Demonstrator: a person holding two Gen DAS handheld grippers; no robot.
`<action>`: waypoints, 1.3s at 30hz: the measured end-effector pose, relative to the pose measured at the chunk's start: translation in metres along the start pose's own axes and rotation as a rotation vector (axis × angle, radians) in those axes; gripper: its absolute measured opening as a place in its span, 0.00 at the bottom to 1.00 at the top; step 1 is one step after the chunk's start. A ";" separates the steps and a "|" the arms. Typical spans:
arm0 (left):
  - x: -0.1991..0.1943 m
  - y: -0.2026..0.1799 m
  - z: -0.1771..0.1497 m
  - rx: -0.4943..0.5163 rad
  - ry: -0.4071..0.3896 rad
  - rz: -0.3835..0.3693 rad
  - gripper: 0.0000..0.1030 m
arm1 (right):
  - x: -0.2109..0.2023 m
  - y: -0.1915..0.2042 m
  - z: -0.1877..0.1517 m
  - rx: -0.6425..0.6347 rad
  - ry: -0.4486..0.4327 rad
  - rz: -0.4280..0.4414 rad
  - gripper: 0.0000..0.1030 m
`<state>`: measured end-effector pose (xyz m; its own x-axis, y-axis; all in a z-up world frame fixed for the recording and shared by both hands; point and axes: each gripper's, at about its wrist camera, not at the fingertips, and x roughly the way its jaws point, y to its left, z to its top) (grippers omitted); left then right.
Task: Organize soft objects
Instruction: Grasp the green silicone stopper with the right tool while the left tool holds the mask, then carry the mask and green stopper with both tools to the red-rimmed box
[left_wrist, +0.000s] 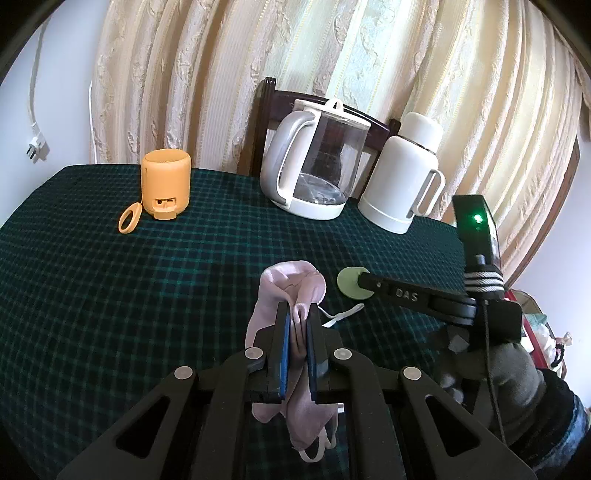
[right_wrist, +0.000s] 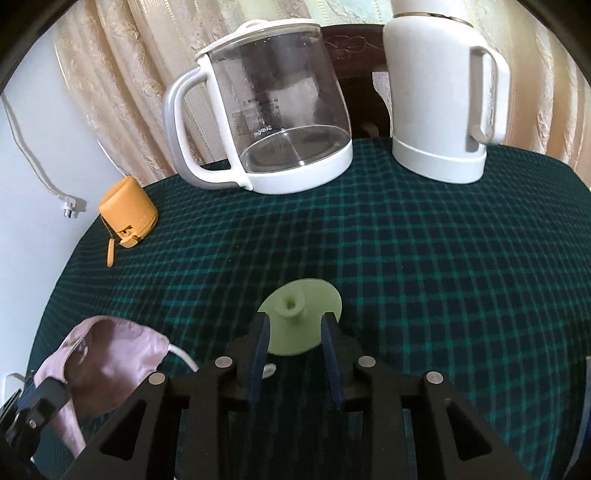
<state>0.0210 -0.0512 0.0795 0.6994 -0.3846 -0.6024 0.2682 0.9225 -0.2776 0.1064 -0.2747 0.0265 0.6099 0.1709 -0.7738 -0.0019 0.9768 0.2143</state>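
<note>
A pink cloth face mask (left_wrist: 291, 295) with white ear loops is pinched between my left gripper's (left_wrist: 298, 312) blue-padded fingers, hanging crumpled above the green plaid tablecloth (left_wrist: 147, 277). The mask also shows at the lower left of the right wrist view (right_wrist: 110, 354). My right gripper (right_wrist: 295, 319) is open, its fingers on either side of a pale green disc with a short central stem (right_wrist: 306, 314) that lies on the cloth. In the left wrist view the right gripper's finger (left_wrist: 391, 291) reaches the disc (left_wrist: 351, 282).
An orange cylindrical speaker with a loop strap (left_wrist: 166, 184) stands at the back left. A clear kettle with white base (left_wrist: 314, 162) and a white flask (left_wrist: 406, 173) stand at the back. A dark chair (left_wrist: 266, 122) and curtains are behind the table.
</note>
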 end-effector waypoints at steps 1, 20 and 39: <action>0.001 0.000 0.000 0.000 0.001 -0.001 0.07 | 0.001 0.001 0.001 -0.006 -0.002 0.000 0.30; 0.002 -0.002 -0.003 0.014 -0.003 0.005 0.07 | -0.053 -0.004 -0.013 0.004 -0.086 0.036 0.17; -0.036 -0.057 0.003 0.111 -0.056 -0.054 0.07 | -0.195 -0.089 -0.087 0.193 -0.280 -0.074 0.17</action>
<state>-0.0176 -0.0893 0.1194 0.7172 -0.4343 -0.5450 0.3762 0.8996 -0.2218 -0.0816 -0.3840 0.1066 0.7966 0.0320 -0.6037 0.1844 0.9381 0.2931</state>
